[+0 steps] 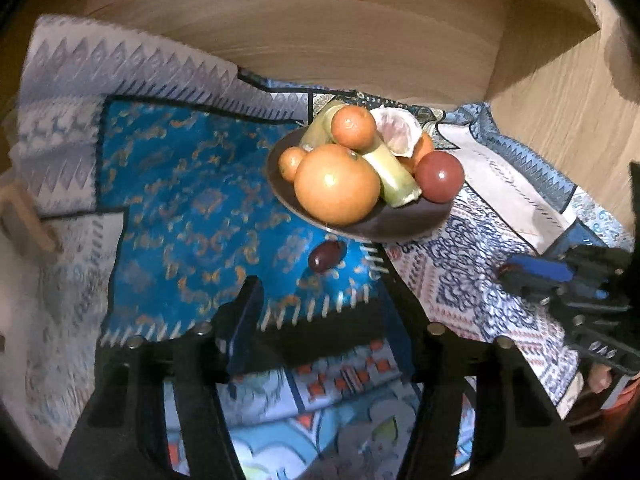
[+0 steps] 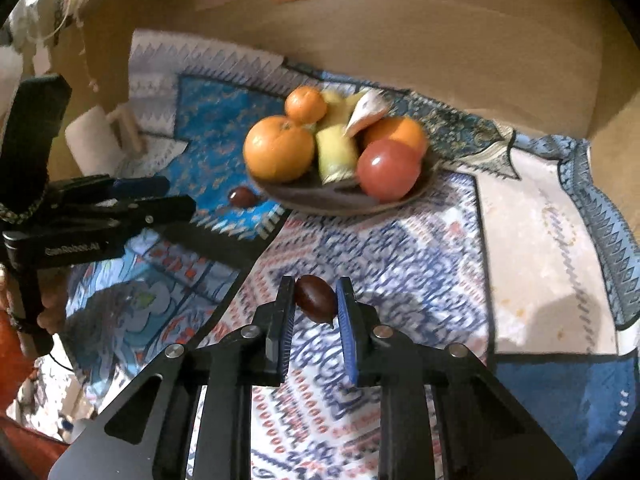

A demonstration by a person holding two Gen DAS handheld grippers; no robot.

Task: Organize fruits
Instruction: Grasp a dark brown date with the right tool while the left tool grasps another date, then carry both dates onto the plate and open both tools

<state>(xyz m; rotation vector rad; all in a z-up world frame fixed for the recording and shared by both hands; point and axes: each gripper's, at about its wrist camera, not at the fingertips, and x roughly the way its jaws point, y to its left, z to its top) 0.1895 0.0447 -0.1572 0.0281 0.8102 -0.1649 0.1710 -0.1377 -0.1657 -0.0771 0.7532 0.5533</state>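
A dark plate point(image 1: 400, 229) point(image 2: 320, 204) holds a big orange point(image 1: 337, 184) point(image 2: 279, 148), small oranges, green stalk pieces point(image 1: 394, 174), a peeled citrus piece and a red round fruit point(image 1: 439, 176) point(image 2: 388, 169). A dark grape point(image 1: 326, 255) point(image 2: 241, 197) lies on the blue cloth beside the plate, just ahead of my open, empty left gripper point(image 1: 316, 280). My right gripper point(image 2: 315, 300) is shut on a second dark grape point(image 2: 315, 298), above the patterned cloth in front of the plate. In the left wrist view the right gripper point(image 1: 520, 270) shows at right.
Patchwork cloths point(image 1: 180, 184) cover the surface. A wooden wall point(image 1: 340, 40) curves behind the plate. A white roll and a wooden block point(image 2: 128, 128) stand at far left. The left gripper body point(image 2: 100, 208) is in the right wrist view.
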